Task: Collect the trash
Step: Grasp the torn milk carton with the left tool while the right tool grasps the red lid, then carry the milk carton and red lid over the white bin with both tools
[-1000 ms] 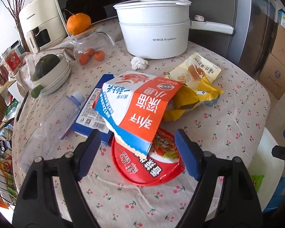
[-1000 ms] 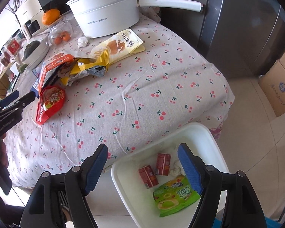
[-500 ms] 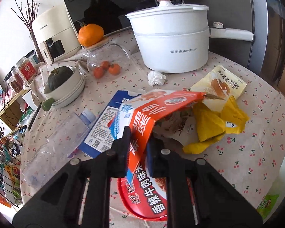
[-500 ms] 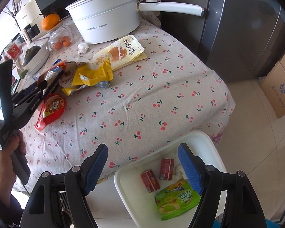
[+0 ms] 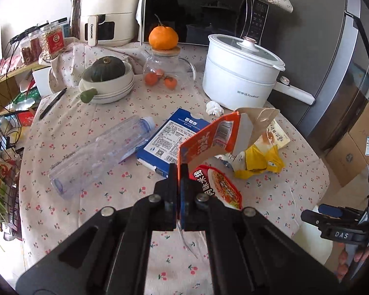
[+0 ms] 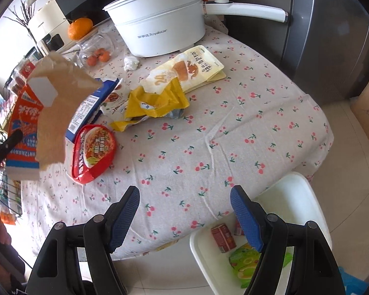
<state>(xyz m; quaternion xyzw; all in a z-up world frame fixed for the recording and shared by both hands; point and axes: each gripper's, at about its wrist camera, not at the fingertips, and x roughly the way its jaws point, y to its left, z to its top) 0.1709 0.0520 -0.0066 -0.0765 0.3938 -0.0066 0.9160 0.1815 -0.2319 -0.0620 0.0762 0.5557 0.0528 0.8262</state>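
Over the cherry-print table (image 6: 233, 127), the left gripper (image 5: 179, 169) is pinching the torn orange carton (image 5: 209, 140) clear of the litter for binning, while the right gripper (image 6: 184, 204) is waiting apart near the white bin (image 6: 295, 191).

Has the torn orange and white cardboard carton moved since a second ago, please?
Yes. The torn orange and white cardboard carton, clamped in the left gripper, has risen off the red noodle-bowl lid it lay over; the lid stays on the table.
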